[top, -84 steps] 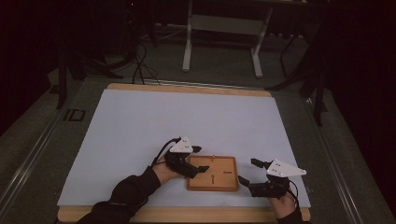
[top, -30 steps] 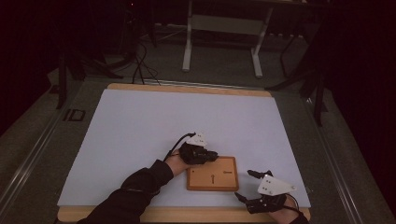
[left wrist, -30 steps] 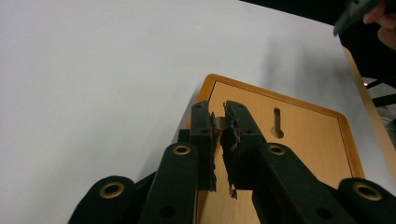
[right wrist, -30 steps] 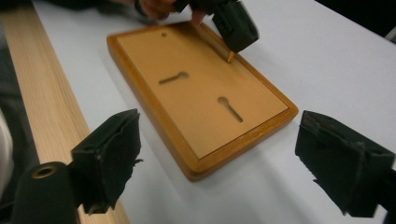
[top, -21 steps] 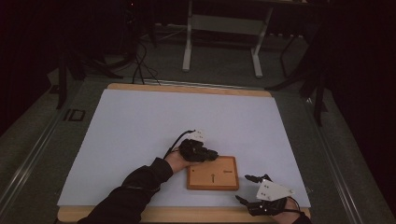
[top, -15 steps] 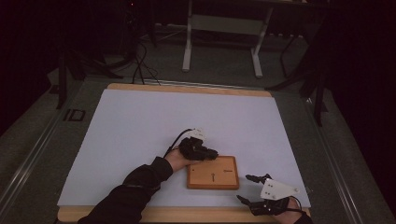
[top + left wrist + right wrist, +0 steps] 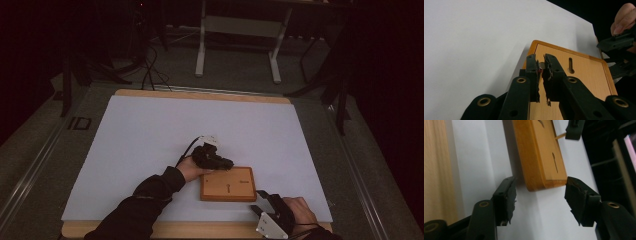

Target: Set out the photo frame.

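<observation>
We've got a flat, light-brown wooden board (image 7: 228, 184) with a raised rim and a keyhole slot, lying near the front edge of the white table sheet (image 7: 150, 135), a bit right of centre. Our left gripper (image 7: 541, 68) sits at the board's far-left corner with its jaws pinched shut on a small peg-like piece (image 7: 541, 65) — a thin wooden stick, going by the right gripper view (image 7: 560, 136). Our right gripper (image 7: 539, 191) is down at the near-right corner of the board; its jaws have just been closing, but they're apart from the wood on both sides — the corner just sits between them, ungripped.
</observation>
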